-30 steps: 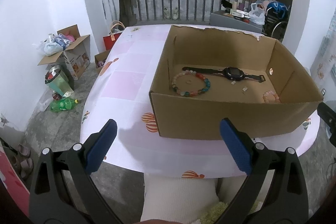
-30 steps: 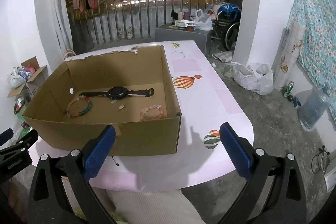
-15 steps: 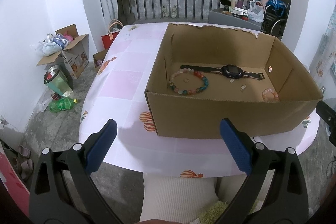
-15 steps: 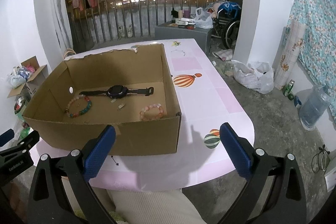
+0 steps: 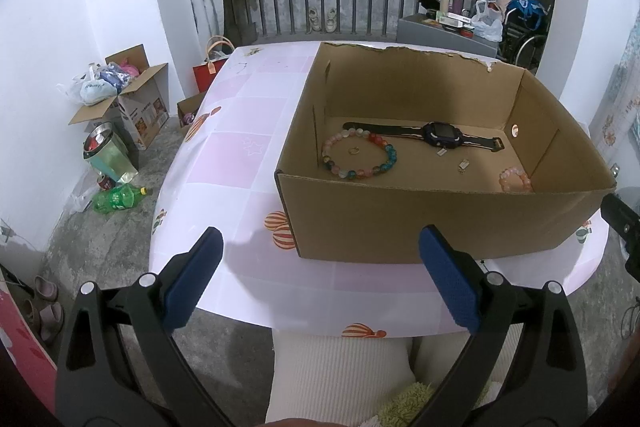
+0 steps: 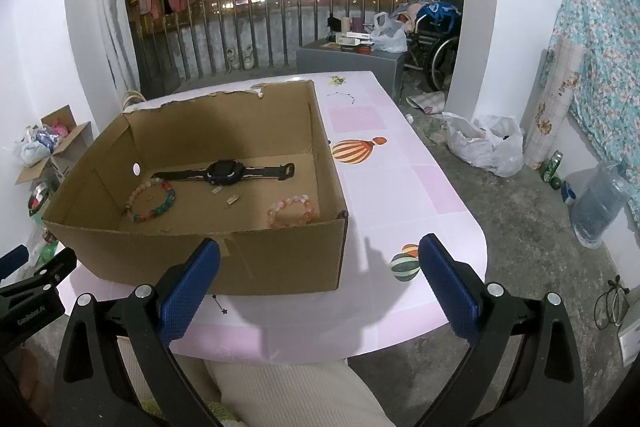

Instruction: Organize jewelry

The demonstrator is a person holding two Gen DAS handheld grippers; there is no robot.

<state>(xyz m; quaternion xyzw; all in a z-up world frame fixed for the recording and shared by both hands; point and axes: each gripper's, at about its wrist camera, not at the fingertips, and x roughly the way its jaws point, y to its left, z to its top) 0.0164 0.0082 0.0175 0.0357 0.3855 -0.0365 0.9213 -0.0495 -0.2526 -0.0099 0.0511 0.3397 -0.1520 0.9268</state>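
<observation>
An open cardboard box [image 5: 420, 219] with a ragged torn back edge sits on the table [image 5: 240, 163], whose glossy pink-checked cover is printed with striped balloons. On the box floor lies a black watch [image 5: 440, 135], strap stretched flat, beside a ring of glassy multicoloured beads [image 5: 358, 155] with a tiny gold ring [image 5: 353, 149] inside it. A smaller pink beaded bracelet [image 6: 291, 212] sits near the box's right front corner, and two small metal bits [image 6: 232, 199] lie between. Both the left gripper [image 5: 320, 283] and right gripper [image 6: 318, 287] hang spread wide, empty, short of the box, blue textured pads facing inward.
</observation>
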